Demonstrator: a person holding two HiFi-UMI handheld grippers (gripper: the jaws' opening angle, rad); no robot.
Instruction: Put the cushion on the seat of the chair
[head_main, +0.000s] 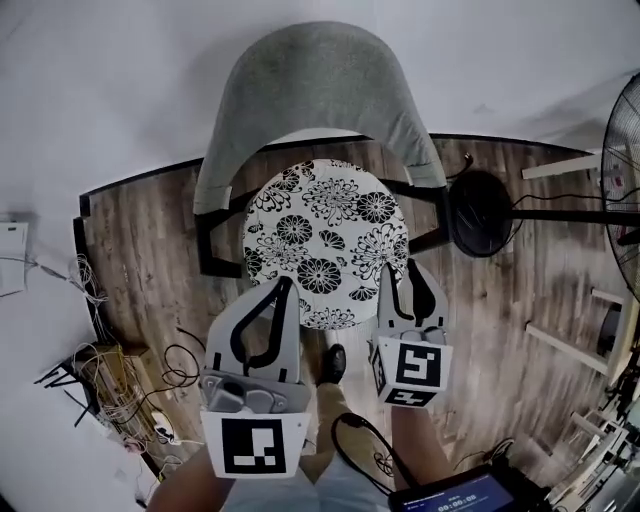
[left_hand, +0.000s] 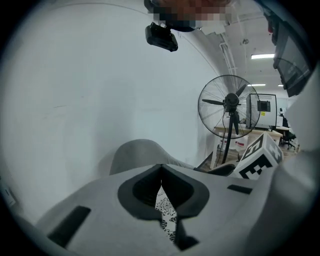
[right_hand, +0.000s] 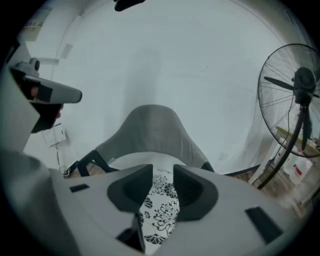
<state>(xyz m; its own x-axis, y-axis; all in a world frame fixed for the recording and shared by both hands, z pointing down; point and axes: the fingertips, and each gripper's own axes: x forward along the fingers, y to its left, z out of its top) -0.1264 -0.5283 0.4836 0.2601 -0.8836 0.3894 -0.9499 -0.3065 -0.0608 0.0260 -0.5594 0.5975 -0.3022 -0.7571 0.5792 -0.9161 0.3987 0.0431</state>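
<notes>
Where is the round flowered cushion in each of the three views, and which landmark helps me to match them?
Head view: the cushion lies at the centre of the picture.
Left gripper view: the cushion is a thin strip at bottom centre, in the slit between the jaws.
Right gripper view: the cushion shows at bottom centre, in the wider gap between the jaws.
Shared landmark: the grey chair backrest, just behind the cushion.
</notes>
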